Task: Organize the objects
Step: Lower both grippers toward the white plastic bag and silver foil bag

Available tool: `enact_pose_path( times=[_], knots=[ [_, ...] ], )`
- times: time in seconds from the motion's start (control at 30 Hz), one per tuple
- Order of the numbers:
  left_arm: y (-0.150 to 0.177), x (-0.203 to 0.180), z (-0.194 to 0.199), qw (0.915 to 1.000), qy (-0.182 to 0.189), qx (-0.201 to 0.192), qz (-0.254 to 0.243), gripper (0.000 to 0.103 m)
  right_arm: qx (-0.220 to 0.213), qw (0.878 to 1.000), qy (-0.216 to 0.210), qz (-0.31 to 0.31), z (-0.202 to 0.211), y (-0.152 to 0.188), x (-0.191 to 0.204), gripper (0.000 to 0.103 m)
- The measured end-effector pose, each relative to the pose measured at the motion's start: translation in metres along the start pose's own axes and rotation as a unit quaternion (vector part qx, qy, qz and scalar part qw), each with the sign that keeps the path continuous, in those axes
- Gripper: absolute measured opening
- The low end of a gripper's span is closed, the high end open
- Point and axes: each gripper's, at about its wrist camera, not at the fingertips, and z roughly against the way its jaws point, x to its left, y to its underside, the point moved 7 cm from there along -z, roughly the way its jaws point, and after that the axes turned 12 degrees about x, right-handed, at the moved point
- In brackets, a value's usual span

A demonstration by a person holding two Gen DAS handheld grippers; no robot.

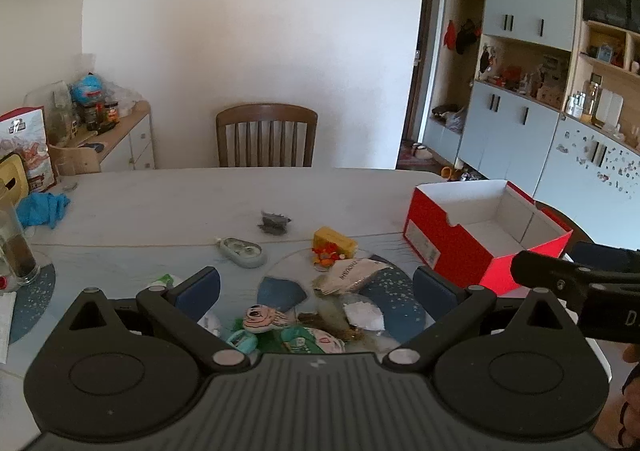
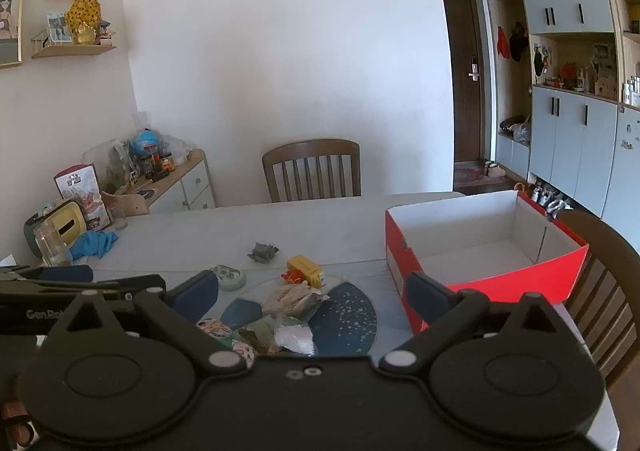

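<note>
L gripper (image 1: 316, 287) wide, empty | R gripper (image 2: 314, 293) wide, empty | clutter pile (image 1: 344, 303) beneath both | red box (image 2: 480, 251) to right

The left gripper (image 1: 316, 291) and right gripper (image 2: 312, 293) both tilt downward, jaws spread wide and empty, side by side, the right just beside the left.

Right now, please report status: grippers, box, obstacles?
Left gripper and right gripper open, holding nothing. Red box empty. Clutter pile on table, untouched. No obstacle seen.
</note>
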Motion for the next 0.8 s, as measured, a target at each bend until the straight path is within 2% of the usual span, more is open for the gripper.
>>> enact_pose_path(
  times=[0.4, 0.57, 0.8],
  knots=[
    [-0.012, 0.046, -0.025, 0.9994, -0.023, 0.023, 0.012, 0.103, 0.023, 1.000, -0.002, -0.007, -0.031, -0.006, 0.016, 0.096],
    [-0.017, 0.072, -0.043, 0.9981, -0.045, 0.036, 0.020, 0.103, 0.034, 0.999, 0.008, -0.010, -0.050, -0.008, 0.021, 0.095],
    [-0.022, 0.102, -0.073, 0.9968, -0.055, 0.055, 0.018, 0.103, 0.054, 0.998, 0.021, -0.012, -0.079, -0.012, 0.024, 0.094]
  ],
)
